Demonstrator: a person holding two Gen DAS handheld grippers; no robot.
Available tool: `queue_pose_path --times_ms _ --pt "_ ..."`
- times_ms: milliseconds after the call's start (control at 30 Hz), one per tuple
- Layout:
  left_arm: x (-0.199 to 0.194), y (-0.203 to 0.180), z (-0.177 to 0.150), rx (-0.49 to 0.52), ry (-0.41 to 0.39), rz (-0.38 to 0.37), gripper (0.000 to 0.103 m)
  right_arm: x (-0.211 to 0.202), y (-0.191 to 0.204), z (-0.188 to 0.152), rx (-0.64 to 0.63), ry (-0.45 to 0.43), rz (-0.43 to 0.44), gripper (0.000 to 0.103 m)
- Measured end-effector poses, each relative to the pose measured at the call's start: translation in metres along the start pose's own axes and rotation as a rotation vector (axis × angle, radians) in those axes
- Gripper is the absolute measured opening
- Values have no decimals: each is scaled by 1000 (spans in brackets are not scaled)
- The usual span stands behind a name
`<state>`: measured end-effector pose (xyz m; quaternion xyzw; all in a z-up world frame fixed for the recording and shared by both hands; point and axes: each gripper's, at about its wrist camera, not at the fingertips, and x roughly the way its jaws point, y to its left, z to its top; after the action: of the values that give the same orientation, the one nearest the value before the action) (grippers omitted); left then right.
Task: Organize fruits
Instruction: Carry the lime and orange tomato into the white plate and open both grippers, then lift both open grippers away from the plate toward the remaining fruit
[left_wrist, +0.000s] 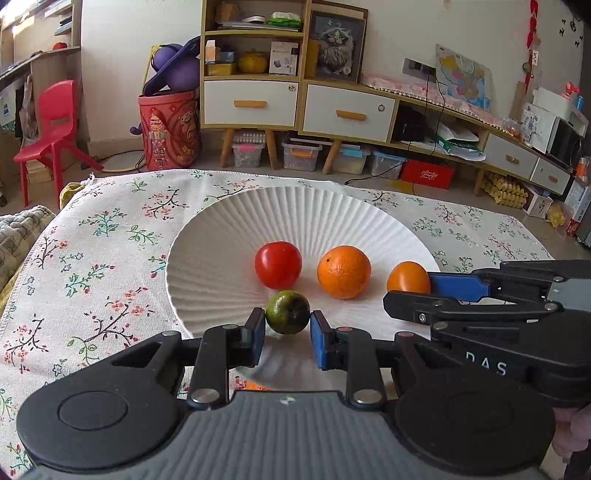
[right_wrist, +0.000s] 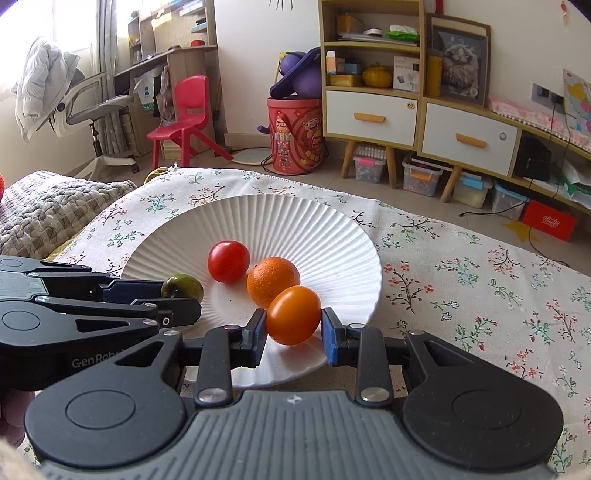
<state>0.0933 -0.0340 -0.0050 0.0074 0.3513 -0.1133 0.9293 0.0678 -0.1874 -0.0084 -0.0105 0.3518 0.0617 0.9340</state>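
A white ribbed plate (left_wrist: 229, 236) (right_wrist: 332, 236) lies on a floral tablecloth. On it rest a red tomato (left_wrist: 277, 264) (right_wrist: 228, 261) and a dimpled orange (left_wrist: 343, 271) (right_wrist: 272, 280). My left gripper (left_wrist: 287, 320) is shut on a small green fruit (left_wrist: 287, 312) (right_wrist: 183, 286) over the plate's near part. My right gripper (right_wrist: 293, 320) is shut on a smooth orange tomato (right_wrist: 293, 314) (left_wrist: 408, 277) over the plate's near right rim. In the left wrist view the right gripper (left_wrist: 413, 291) reaches in from the right; the right wrist view has the left gripper (right_wrist: 181, 299) entering from the left.
The floral tablecloth (left_wrist: 92, 258) (right_wrist: 480, 280) covers the table. A quilted grey cushion (right_wrist: 48, 210) lies at the left edge. Beyond the table are a red chair (left_wrist: 51, 125), a red bin (left_wrist: 170, 129) and a wooden cabinet (left_wrist: 295, 103) with storage boxes beneath.
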Motion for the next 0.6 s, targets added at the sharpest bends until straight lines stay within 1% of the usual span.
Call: queue_pose_path --times_ms 200,300,367,467,600 --pt "-3 1 0 0 -3 -2 14 -4 -1 0 1 -7 -1 30" --pt "-5 0 0 6 -5 -1 20 -7 -3 1 9 -8 -1 35" --pt "-7 1 0 5 -9 2 28 -10 -3 1 14 -12 1 39" --pt "-12 2 -1 4 -14 4 35 -14 -4 2 17 -15 -2 44" --pt "-20 3 -3 9 -22 5 39 -20 -6 2 31 -20 -9 49"
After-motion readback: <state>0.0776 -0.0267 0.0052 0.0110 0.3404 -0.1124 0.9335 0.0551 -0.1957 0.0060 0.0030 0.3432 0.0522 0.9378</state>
